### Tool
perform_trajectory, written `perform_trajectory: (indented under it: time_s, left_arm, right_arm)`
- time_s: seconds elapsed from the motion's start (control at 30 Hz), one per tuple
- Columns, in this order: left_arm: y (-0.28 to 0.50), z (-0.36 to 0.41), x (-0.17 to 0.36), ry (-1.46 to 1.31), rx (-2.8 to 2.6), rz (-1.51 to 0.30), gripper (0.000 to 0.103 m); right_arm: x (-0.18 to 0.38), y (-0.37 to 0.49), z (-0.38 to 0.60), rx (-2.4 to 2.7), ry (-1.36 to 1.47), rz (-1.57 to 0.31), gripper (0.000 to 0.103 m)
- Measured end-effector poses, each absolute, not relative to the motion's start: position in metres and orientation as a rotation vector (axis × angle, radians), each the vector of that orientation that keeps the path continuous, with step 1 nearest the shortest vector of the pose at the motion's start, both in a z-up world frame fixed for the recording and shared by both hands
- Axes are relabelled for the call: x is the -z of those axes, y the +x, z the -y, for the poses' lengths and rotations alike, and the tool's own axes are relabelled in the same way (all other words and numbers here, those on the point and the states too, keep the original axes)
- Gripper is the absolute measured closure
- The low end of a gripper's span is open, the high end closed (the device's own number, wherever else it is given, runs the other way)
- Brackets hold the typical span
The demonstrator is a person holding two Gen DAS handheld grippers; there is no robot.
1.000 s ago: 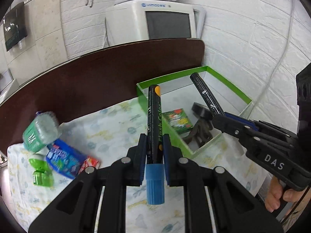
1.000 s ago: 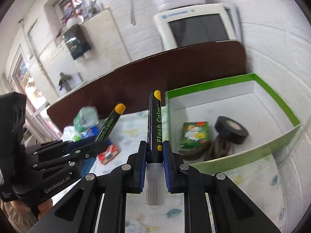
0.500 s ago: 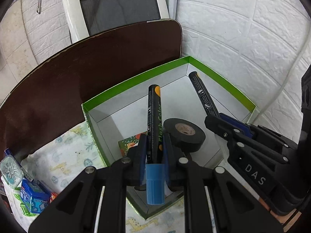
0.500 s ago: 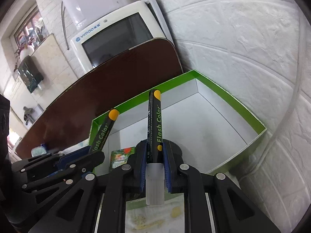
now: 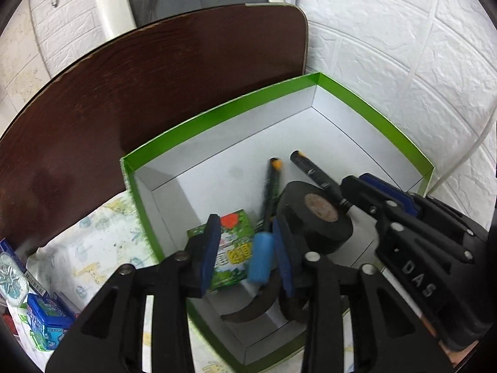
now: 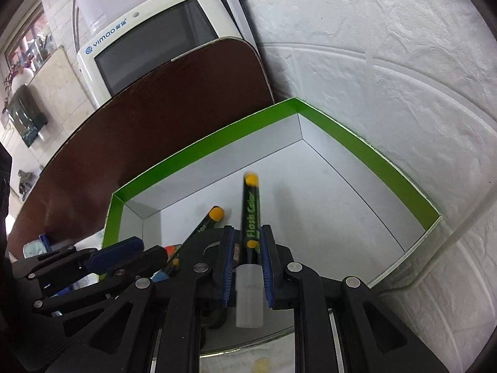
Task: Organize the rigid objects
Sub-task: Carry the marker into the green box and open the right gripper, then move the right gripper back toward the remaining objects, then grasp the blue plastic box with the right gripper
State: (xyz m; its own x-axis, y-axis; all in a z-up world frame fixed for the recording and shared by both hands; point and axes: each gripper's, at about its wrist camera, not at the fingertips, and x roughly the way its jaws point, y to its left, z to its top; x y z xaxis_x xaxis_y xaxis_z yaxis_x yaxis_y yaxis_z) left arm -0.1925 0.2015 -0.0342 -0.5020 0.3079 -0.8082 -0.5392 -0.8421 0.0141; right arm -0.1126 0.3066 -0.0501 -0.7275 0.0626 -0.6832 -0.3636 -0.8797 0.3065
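As counted: 2 markers, 1 tape roll

Your worktop wears a pale cloth printed with giraffes, and a green-rimmed box sits on it.

Use that box as your landmark: it stands on the cloth with the white wall close behind it on one side and a dark brown board upright just behind it on the other. To the left of the box, well apart from it, you have a blue packet lying on the cloth, with a clear-topped container just beside it at the picture's edge.
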Motion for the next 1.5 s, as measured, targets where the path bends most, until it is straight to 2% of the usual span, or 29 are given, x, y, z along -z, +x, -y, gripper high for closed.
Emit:
perform_trajectory:
  time_s: [0.37, 0.47, 0.77, 0.87, 1.0, 1.07, 1.13, 1.2, 1.5]
  left_arm:
    - [-0.175, -0.11, 0.014, -1.15, -2.48, -0.256, 0.067]
    - [-0.167, -0.071, 0.011, -1.143, -2.547, -0.201, 0.063]
    - [-0.149, 0.047, 0.018, -1.191, -2.75, -0.012, 0.061]
    - [-0.143, 0.078, 0.027, -1.225, -2.767, 0.05, 0.061]
    - [-0.137, 0.094, 0.042, -1.25, -2.704, 0.082, 0.061]
    - [-0.138, 0.094, 0.051, -1.255, -2.645, 0.072, 0.061]
    - [-0.141, 0.09, 0.058, -1.271, -2.622, 0.073, 0.061]
    - [-0.148, 0.085, 0.065, -1.279, -2.588, 0.093, 0.061]
    - [-0.177, 0.066, 0.072, -1.26, -2.52, 0.156, 0.063]
  right_arm:
    - [0.014, -0.106, -0.251, -2.797, -0.981, -0.582, 0.086]
    - [0.01, -0.112, -0.218, -2.864, -1.031, -0.554, 0.086]
    - [0.021, -0.127, -0.107, -3.038, -1.252, -0.412, 0.086]
    - [0.027, -0.138, -0.081, -3.071, -1.336, -0.446, 0.085]
    - [0.034, -0.158, -0.061, -3.048, -1.425, -0.559, 0.079]
    - [0.036, -0.166, -0.051, -3.042, -1.449, -0.593, 0.072]
    - [0.035, -0.173, -0.044, -3.047, -1.454, -0.62, 0.058]
    - [0.036, -0.18, -0.038, -3.054, -1.47, -0.663, 0.049]
    - [0.054, -0.21, -0.023, -3.0, -1.574, -0.71, 0.048]
